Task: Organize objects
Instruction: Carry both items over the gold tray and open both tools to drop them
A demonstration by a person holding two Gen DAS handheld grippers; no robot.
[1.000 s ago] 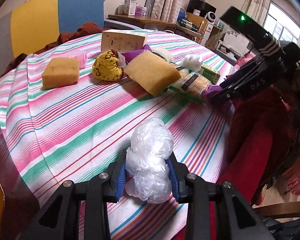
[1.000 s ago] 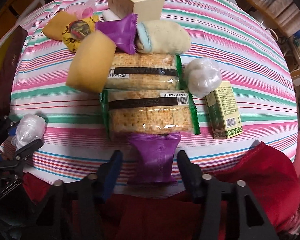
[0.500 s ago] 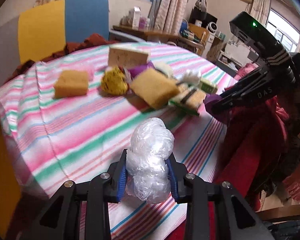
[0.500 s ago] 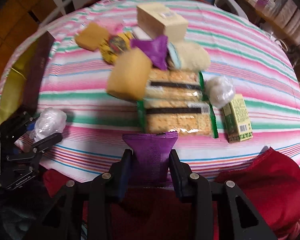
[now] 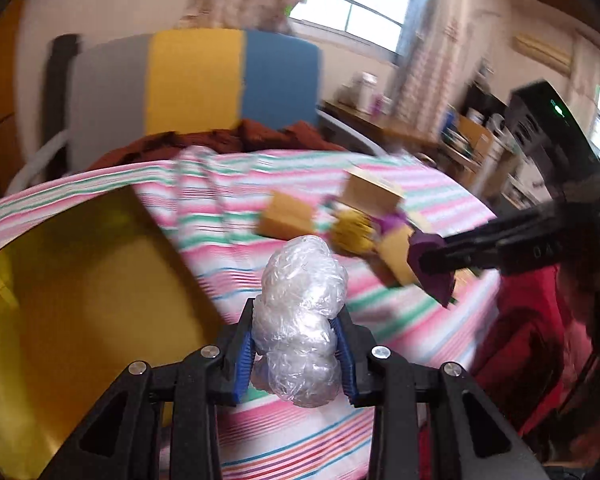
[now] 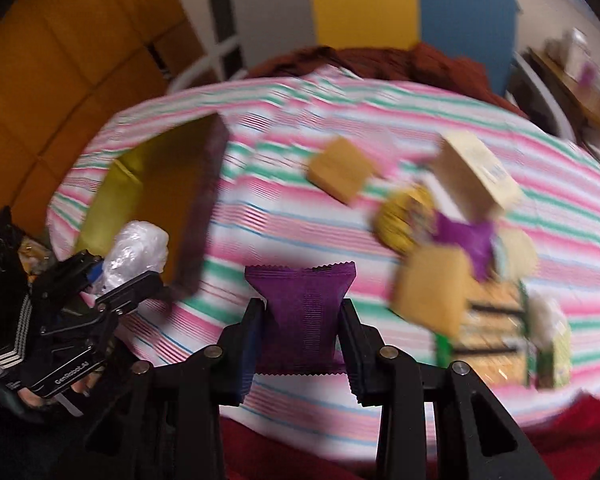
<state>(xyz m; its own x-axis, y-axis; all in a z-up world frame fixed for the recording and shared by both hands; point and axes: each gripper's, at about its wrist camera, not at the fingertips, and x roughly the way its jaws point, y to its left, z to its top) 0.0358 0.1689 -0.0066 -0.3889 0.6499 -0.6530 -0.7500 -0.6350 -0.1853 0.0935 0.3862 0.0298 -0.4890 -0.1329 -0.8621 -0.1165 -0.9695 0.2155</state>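
While right gripper (image 6: 300, 324) pinches purple packet (image 6: 302, 312), left gripper (image 5: 296, 344) clamps plastic wad (image 5: 300, 324).

Both grippers (image 5: 296, 354) (image 6: 300, 344) clamped (jaws loaded).

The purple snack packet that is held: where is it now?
In the right wrist view the purple snack packet sits between the jaws of the right gripper, above the striped tablecloth, right of the yellow box.

Left gripper (image 5: 296, 354): black frame, blue finger pads (image 5: 245, 354), silver screws, white "GenRobot.AI" lettering. Right gripper (image 6: 300, 344): identical black frame, green indicator light.
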